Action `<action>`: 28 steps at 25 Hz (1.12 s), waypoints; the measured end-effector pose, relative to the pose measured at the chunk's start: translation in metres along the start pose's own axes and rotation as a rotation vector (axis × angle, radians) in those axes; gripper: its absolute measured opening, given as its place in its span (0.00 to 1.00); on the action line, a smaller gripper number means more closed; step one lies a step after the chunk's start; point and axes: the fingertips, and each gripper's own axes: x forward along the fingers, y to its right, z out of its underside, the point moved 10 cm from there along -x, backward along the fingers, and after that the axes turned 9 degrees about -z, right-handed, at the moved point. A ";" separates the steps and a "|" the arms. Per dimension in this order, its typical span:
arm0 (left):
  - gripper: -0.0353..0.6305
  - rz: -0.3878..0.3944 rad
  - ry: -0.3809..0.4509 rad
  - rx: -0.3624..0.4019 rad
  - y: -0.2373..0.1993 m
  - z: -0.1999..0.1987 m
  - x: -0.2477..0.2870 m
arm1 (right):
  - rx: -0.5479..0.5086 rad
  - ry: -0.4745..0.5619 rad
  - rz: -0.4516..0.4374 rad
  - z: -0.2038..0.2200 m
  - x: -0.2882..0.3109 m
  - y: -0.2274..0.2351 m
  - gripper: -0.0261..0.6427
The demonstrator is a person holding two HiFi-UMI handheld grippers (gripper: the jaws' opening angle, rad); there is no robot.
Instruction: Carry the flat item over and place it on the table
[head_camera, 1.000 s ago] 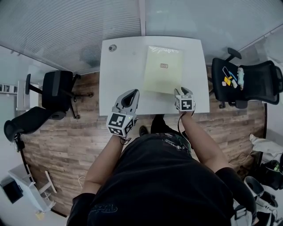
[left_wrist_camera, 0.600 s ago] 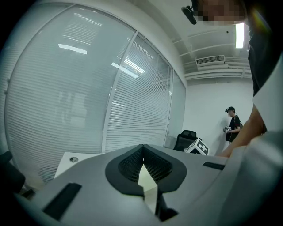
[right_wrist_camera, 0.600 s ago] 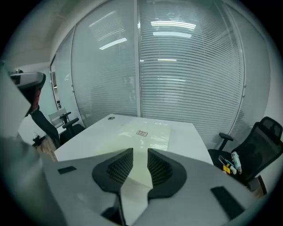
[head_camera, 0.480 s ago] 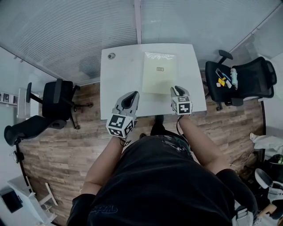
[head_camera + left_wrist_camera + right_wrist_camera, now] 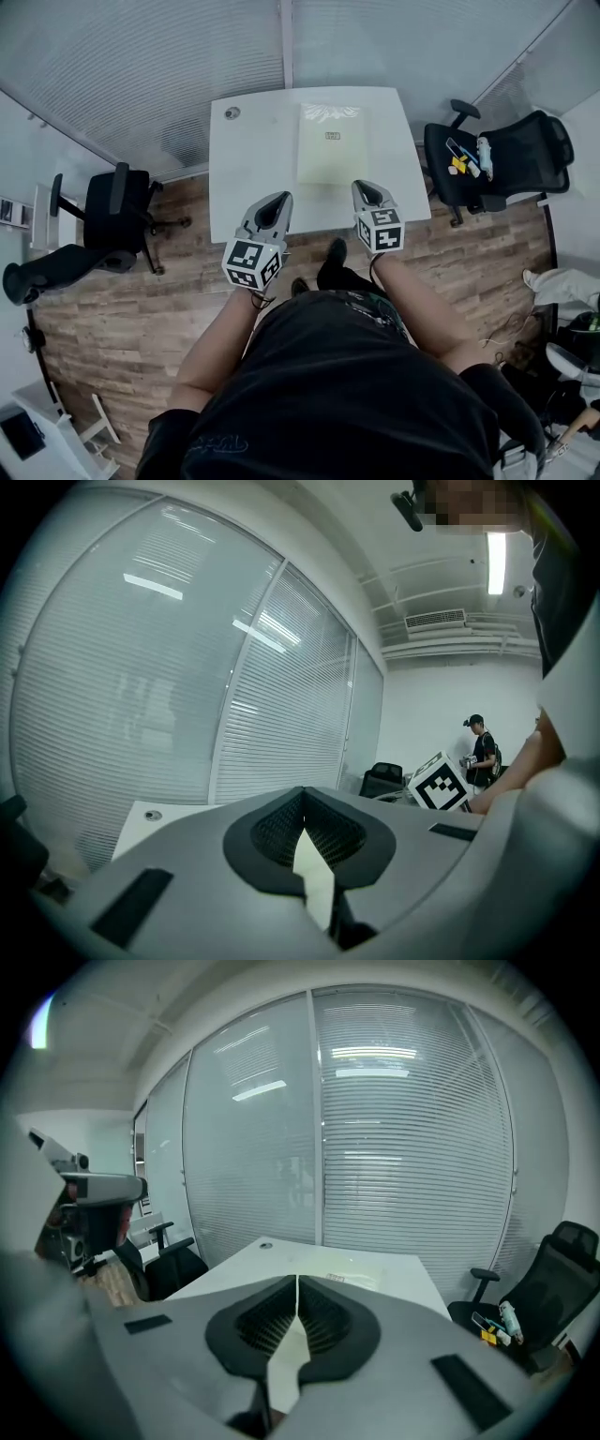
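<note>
Hovering at the table's [image 5: 251, 155] near edge, the left gripper [image 5: 279, 199] has its jaws pressed together on nothing. Further right the sheet [image 5: 328, 150] lies flat on the table, long axis running away from the person, just beyond the right gripper [image 5: 364, 187], the nearer one, likewise closed and empty. Against the earlier frame, the right gripper has come off the sheet's near corner and closed.

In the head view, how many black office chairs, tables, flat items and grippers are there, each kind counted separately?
Black office chairs: 3
Table: 1
Flat item: 1
Grippers: 2
Total: 7
</note>
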 end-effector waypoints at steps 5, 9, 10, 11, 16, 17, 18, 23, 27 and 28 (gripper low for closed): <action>0.07 0.009 0.006 -0.010 0.017 0.005 -0.006 | -0.024 0.046 -0.020 -0.001 -0.027 -0.015 0.07; 0.07 0.003 0.016 -0.017 0.032 0.005 -0.005 | -0.039 0.080 -0.049 -0.003 -0.044 -0.019 0.07; 0.07 0.002 0.017 -0.015 0.035 0.005 -0.003 | -0.050 0.088 -0.057 -0.004 -0.047 -0.020 0.07; 0.07 0.000 0.016 -0.015 0.040 0.005 -0.002 | -0.061 0.094 -0.063 -0.005 -0.050 -0.019 0.07; 0.07 -0.022 0.021 -0.016 0.073 0.005 0.000 | -0.080 0.134 -0.094 -0.005 -0.080 -0.011 0.07; 0.07 -0.029 0.024 -0.016 0.080 0.005 0.001 | -0.081 0.143 -0.104 -0.005 -0.085 -0.009 0.07; 0.07 -0.038 0.026 -0.019 0.087 0.006 0.001 | -0.083 0.149 -0.115 -0.003 -0.092 -0.007 0.07; 0.07 -0.062 0.020 -0.036 0.130 0.018 -0.003 | -0.091 0.167 -0.159 0.012 -0.130 0.004 0.07; 0.07 -0.094 0.021 -0.064 0.153 0.030 -0.014 | -0.098 0.169 -0.194 0.025 -0.149 0.006 0.07; 0.07 -0.102 0.021 -0.065 0.159 0.033 -0.017 | -0.100 0.171 -0.202 0.028 -0.154 0.007 0.07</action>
